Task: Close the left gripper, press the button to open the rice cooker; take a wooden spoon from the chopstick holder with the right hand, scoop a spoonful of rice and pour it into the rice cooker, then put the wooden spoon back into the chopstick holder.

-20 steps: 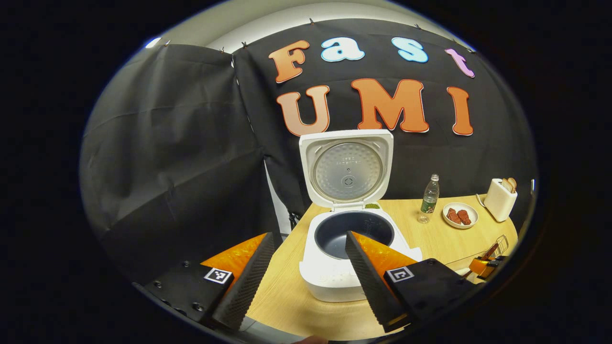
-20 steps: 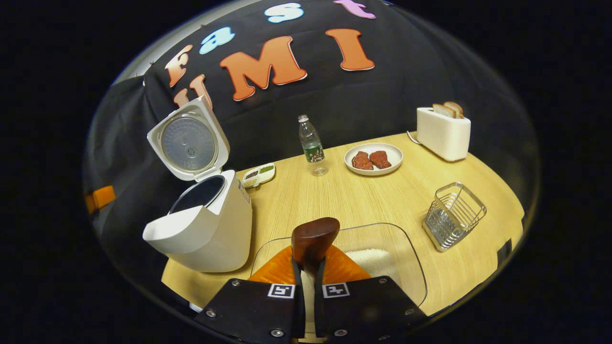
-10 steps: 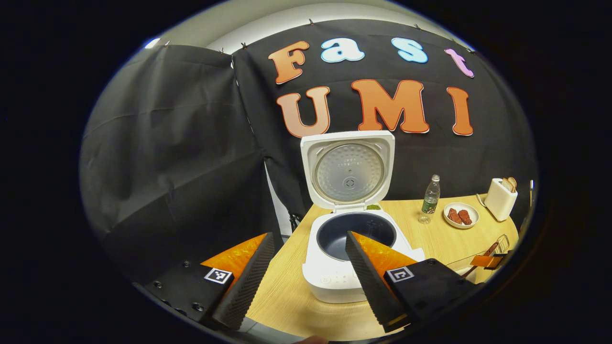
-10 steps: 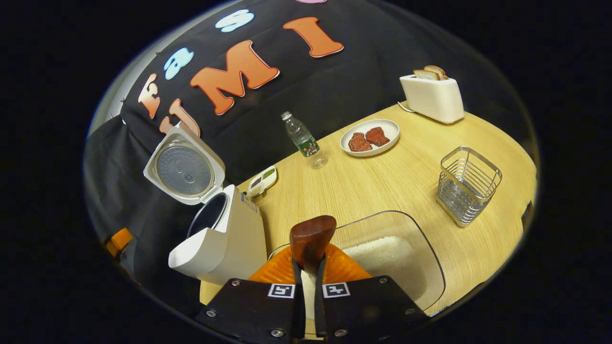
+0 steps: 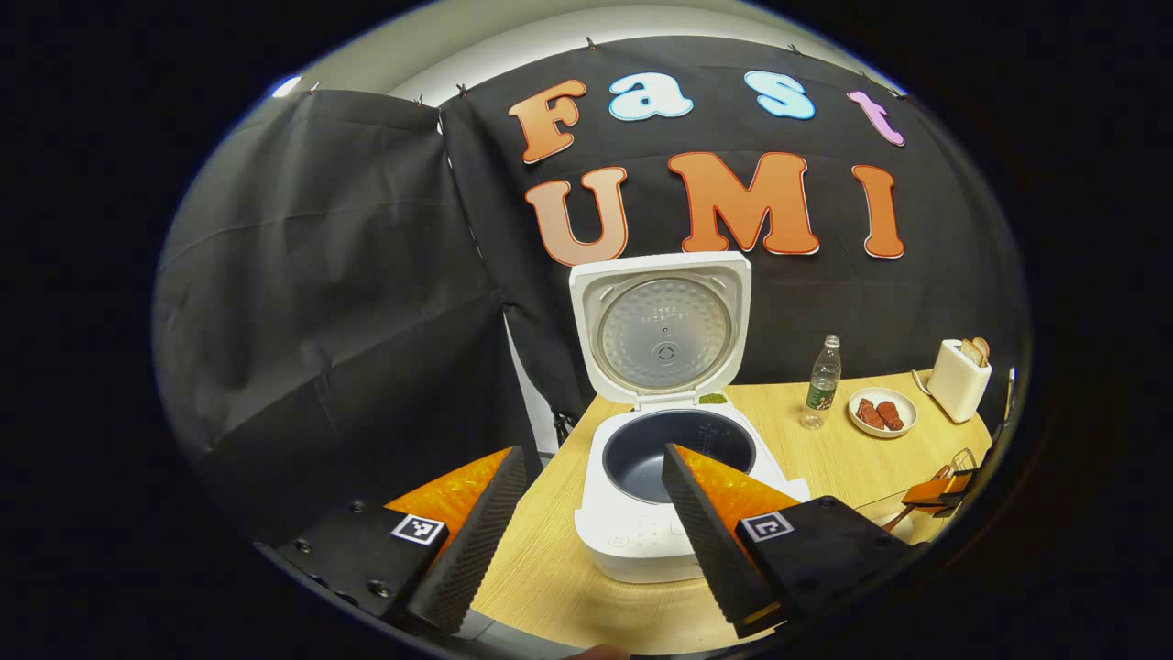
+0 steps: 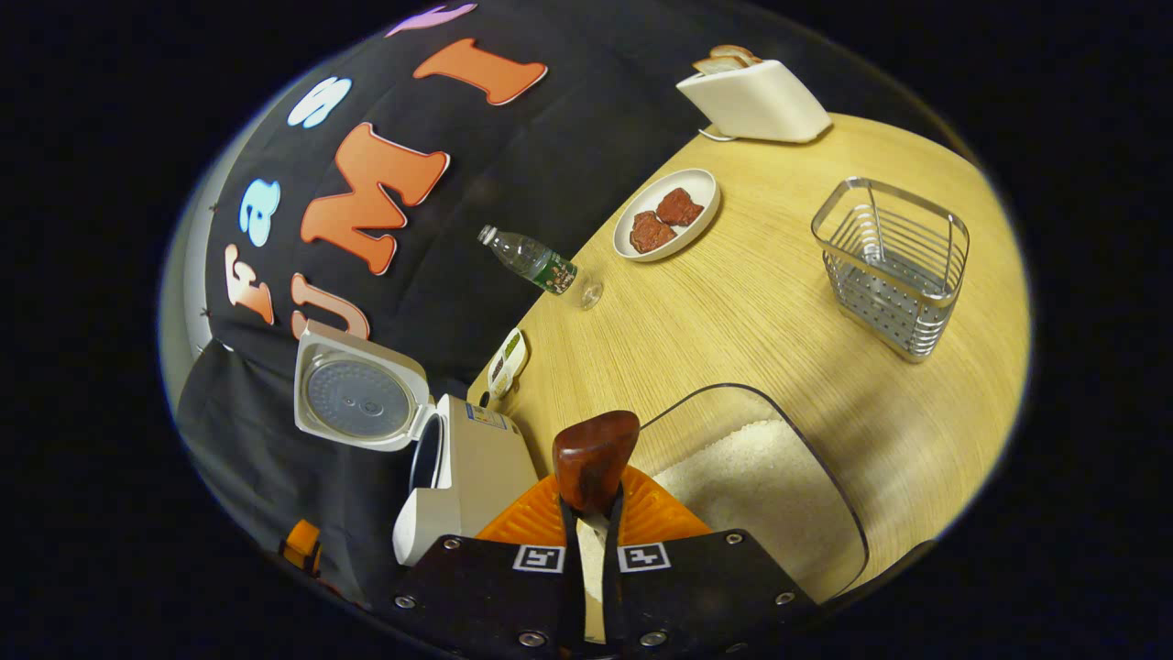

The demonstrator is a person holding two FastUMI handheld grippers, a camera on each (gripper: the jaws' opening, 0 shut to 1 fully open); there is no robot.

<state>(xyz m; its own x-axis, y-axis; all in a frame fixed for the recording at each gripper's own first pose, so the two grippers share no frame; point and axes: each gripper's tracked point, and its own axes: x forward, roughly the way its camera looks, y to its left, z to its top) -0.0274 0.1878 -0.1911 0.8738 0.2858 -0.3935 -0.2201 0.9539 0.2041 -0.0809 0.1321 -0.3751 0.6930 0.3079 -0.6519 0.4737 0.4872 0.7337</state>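
A: What were the right tongs (image 6: 591, 513) doing?

B: They were squeezed tight on the spoon (image 6: 594, 456). The brown end of the spoon stuck up between the two fingers.

A: What was just past the spoon?

B: A clear tub (image 6: 829, 486) with white rice (image 6: 761, 477) in it. It sat on the worktop (image 6: 761, 302), right in front of the tongs.

A: And the cooker?

B: In the right gripper view the cooker (image 6: 476, 458) was to the left of the tub, near the worktop's edge. Its lid (image 6: 357, 399) was up.

A: What about the left tongs (image 5: 591, 463)?

B: They were wide open and held nothing. The cooker was just past them, and you could see down into its dark pot (image 5: 678, 440).

A: Where was the holder?

B: The wire holder (image 6: 893, 266) stood farther back on the right, well apart from the tub. I could see nothing in it.

A: What else was far off?

B: A plate (image 6: 666, 215) with two brown pieces on it, a bottle (image 6: 536, 264), and a small tray (image 6: 509, 362) behind the cooker. At the very back stood a toaster (image 6: 756, 96) with bread in it, by the black wall.
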